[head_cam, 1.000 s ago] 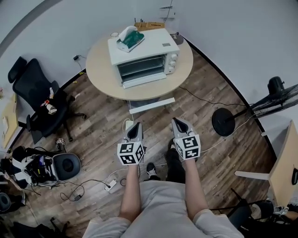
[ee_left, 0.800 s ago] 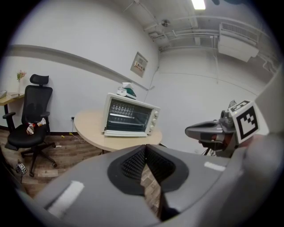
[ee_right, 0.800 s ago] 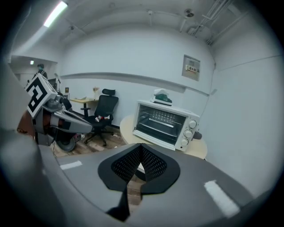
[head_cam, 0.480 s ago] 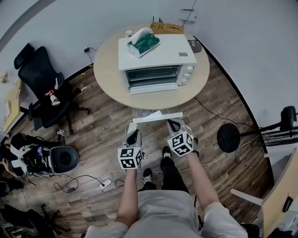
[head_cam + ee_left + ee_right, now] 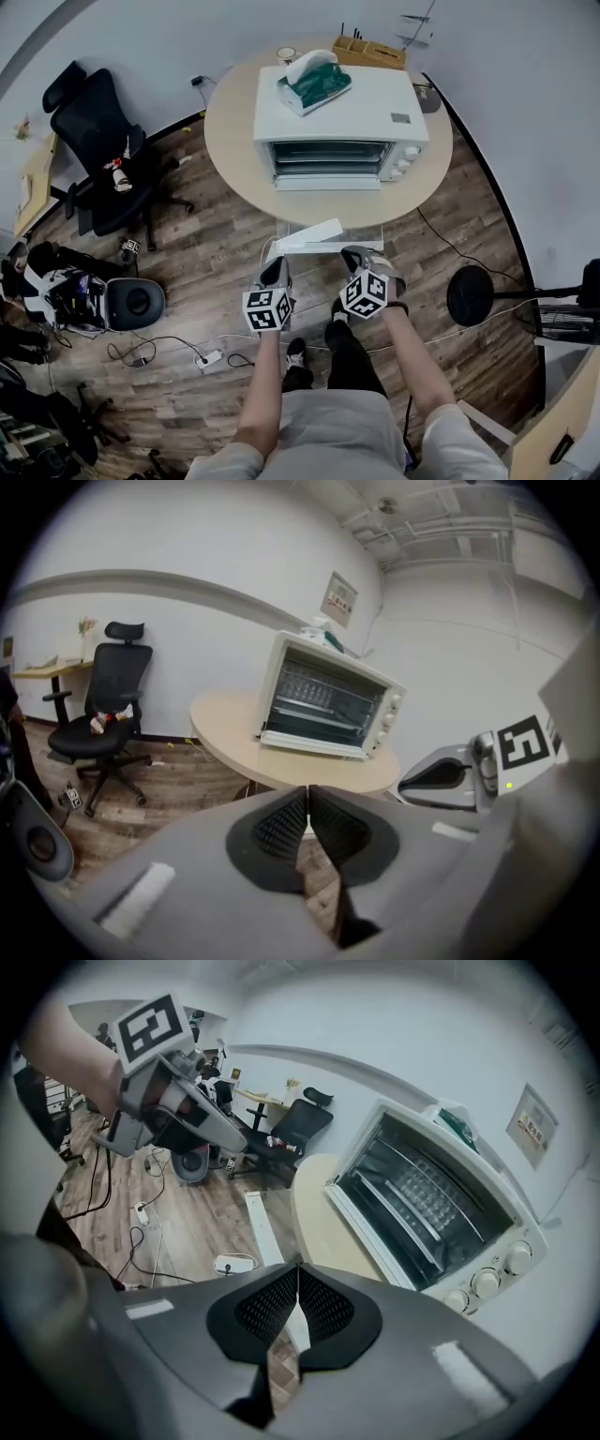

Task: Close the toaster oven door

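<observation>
Left gripper (image 5: 307, 797): fingers pressed together, nothing between them. Right gripper (image 5: 297, 1271): pads likewise meet tip to tip, empty.

Both are held out in front of the person, side by side and a little apart, above the wood floor (image 5: 206, 253). They are short of the table (image 5: 230, 131) and touch nothing. The right gripper's marker cube sits rolled to one side.

Toaster oven (image 5: 356, 108): on the round table ahead, front facing the person. Door (image 5: 328, 184) is open, hinged down from the bottom edge of the opening and lying out nearly flat over the tabletop. Wire rack (image 5: 427, 1194) is visible in the cavity. Knobs (image 5: 405, 164) run in a column at the right of the front.

Tissue box (image 5: 314, 82), green and white, lies on the oven roof near the back left corner.

Black office chair (image 5: 98, 150) stands on the floor left of the table.
</observation>
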`<state>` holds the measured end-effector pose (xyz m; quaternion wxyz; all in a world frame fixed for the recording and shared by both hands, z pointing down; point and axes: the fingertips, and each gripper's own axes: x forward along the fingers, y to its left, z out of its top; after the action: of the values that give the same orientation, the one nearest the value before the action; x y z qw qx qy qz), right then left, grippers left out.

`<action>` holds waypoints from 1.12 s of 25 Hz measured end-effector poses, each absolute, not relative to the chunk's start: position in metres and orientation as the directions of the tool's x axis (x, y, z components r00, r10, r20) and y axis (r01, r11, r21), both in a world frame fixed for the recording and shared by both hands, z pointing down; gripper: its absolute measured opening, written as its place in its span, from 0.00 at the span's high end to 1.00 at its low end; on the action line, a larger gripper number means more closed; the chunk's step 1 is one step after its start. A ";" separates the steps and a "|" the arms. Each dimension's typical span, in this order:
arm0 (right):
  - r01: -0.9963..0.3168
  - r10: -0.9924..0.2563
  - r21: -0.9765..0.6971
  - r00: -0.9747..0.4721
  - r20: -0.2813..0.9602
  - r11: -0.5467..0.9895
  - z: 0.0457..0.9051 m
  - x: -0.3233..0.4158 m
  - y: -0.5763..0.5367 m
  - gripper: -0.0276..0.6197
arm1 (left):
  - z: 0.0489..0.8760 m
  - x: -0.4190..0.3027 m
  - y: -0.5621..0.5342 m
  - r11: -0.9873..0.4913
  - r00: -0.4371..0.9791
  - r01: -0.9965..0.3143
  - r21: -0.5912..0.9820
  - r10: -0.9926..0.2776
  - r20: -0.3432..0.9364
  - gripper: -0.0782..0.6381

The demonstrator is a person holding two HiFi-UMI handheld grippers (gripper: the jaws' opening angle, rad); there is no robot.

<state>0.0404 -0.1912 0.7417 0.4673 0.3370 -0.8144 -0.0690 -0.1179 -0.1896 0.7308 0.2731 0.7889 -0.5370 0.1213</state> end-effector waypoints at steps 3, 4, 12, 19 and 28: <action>-0.475 -0.596 0.409 -0.357 0.719 0.779 0.747 0.035 -0.192 0.95 | 0.759 -0.130 -0.199 -0.181 0.375 -0.901 0.394 -0.780 0.501 0.75; -0.475 -0.590 0.402 -0.363 0.721 0.783 0.749 0.033 -0.191 0.95 | 0.769 -0.134 -0.203 -0.145 0.372 -0.890 0.432 -0.780 0.503 0.73; -0.488 -0.569 0.364 -0.385 0.727 0.794 0.754 0.031 -0.178 0.95 | 0.814 -0.139 -0.226 0.015 0.395 -0.731 0.682 -0.806 0.441 0.61; -0.557 -0.578 0.313 -0.395 0.714 0.769 0.748 0.026 -0.169 0.95 | 0.826 -0.152 -0.232 0.117 0.330 -0.604 0.788 -0.863 0.381 0.61; -0.605 -0.602 0.309 -0.368 0.708 0.734 0.742 0.030 -0.156 0.95 | 0.850 -0.138 -0.238 0.130 0.396 -0.458 0.879 -0.856 0.333 0.61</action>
<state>0.0301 -0.1558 0.7418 0.4274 0.3649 -0.8272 0.0017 -0.1380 -0.2384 0.8496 0.5442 0.6340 -0.5182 -0.1825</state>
